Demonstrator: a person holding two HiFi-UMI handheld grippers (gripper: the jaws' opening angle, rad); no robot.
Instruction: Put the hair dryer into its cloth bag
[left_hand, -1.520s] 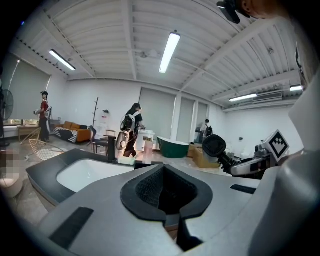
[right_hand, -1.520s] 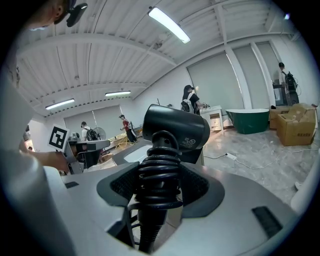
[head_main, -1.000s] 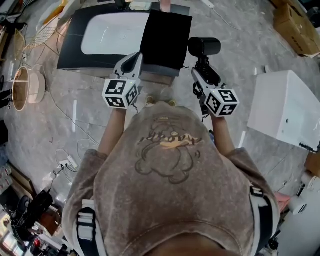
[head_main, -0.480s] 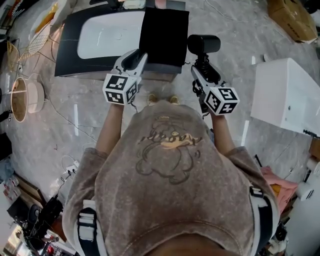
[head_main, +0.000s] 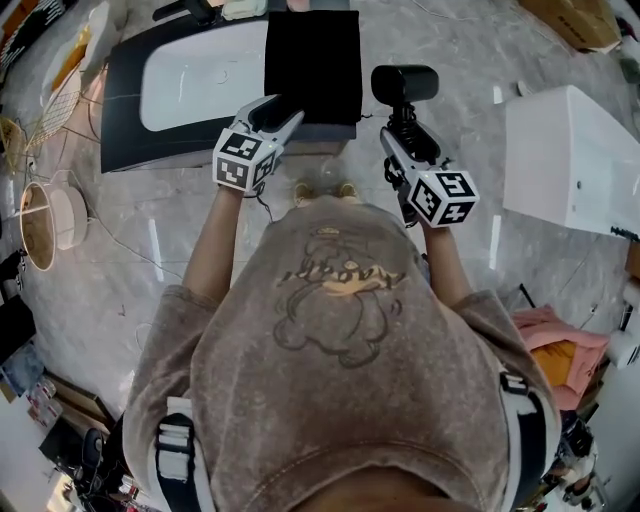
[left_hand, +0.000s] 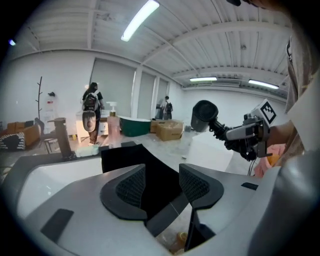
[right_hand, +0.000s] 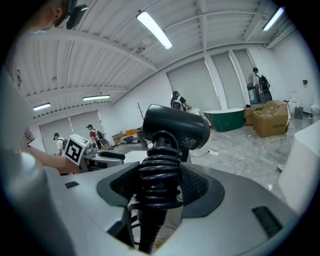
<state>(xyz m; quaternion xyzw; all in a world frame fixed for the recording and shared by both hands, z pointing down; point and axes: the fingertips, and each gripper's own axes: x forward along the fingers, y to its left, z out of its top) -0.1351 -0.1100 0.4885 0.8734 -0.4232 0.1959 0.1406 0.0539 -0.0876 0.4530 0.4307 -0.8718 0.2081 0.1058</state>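
Note:
The black cloth bag (head_main: 311, 62) lies flat over the dark rim of a white tub (head_main: 135, 75). My left gripper (head_main: 283, 108) hovers at the bag's near edge. Its jaws are opening, and in the left gripper view the bag (left_hand: 131, 162) shows in the gap of my left gripper (left_hand: 162, 187) with neither pad pressing on it. My right gripper (head_main: 400, 132) is shut on the black hair dryer (head_main: 404, 85) and holds it upright to the right of the bag. In the right gripper view the pads of my right gripper (right_hand: 161, 186) squeeze the coiled handle below the dryer's head (right_hand: 176, 127).
A white box-shaped unit (head_main: 570, 150) stands on the floor at the right. Round wooden pieces (head_main: 45, 215) and loose cables lie at the left. A pink cloth (head_main: 560, 345) is at the lower right. People stand far off in the hall (left_hand: 91, 112).
The left gripper was shut on the bag's near edge; it has sunk toward the tub and opened, and the bag now rests flat on the rim. The right gripper has hardly moved.

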